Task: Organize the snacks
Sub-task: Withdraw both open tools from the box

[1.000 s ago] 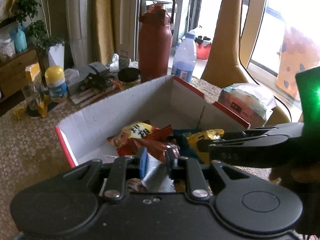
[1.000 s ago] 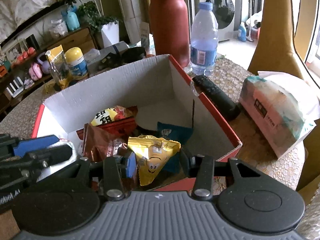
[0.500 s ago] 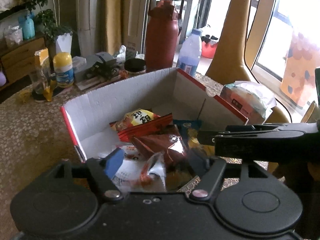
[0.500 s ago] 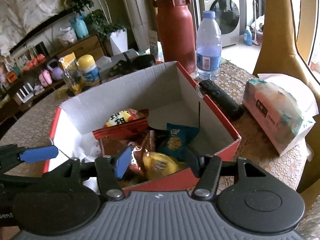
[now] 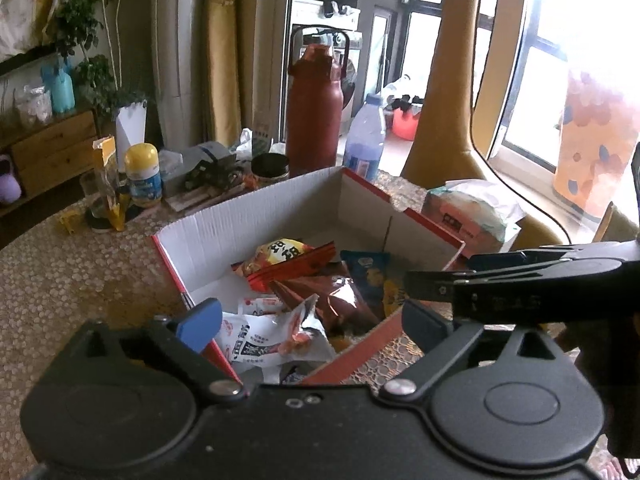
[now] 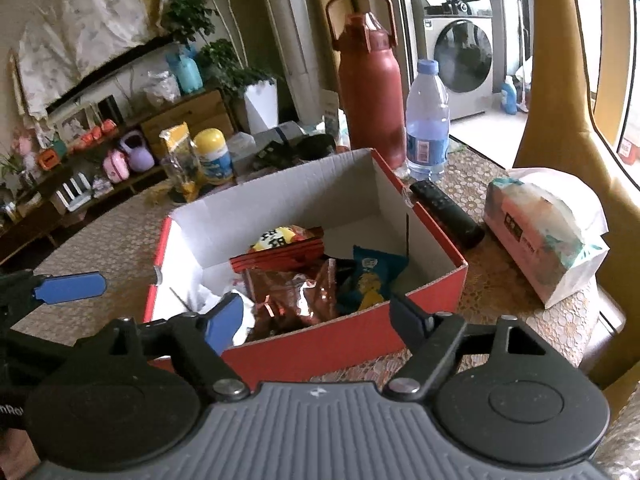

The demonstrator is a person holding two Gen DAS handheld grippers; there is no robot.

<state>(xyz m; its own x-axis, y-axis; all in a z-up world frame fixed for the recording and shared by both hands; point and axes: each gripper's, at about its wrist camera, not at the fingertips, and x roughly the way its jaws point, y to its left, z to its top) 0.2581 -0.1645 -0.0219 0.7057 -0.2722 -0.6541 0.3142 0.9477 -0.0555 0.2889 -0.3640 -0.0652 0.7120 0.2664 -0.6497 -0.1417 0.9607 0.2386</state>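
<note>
A cardboard box (image 5: 256, 208), red outside and white inside, holds several snack packets: a yellow-and-red one (image 5: 286, 254), a red zip bag (image 5: 296, 268), a brown foil packet (image 5: 332, 296), a blue packet (image 5: 366, 272) and a white packet (image 5: 264, 340). My left gripper (image 5: 312, 324) hangs over the box's near left corner, its jaws opening wide and gripping nothing. My right gripper (image 6: 316, 318) hovers before the red front wall of the box (image 6: 344, 344), its jaws also opening, with nothing between them. In the right wrist view the brown foil packet (image 6: 296, 296) and blue packet (image 6: 372, 276) lie loose inside.
Behind the box stand a maroon flask (image 6: 370, 92) and a water bottle (image 6: 426, 120). A black remote (image 6: 444, 214) and a tissue pack (image 6: 544, 232) lie to its right. A yellow-lidded jar (image 5: 142, 176) and clutter sit at the back left. A yellow chair (image 5: 448, 92) rises behind.
Both grippers have opened and drawn back and up from the box. The left let go of the white packet and the right let go of a yellow packet; both now lie in the box.
</note>
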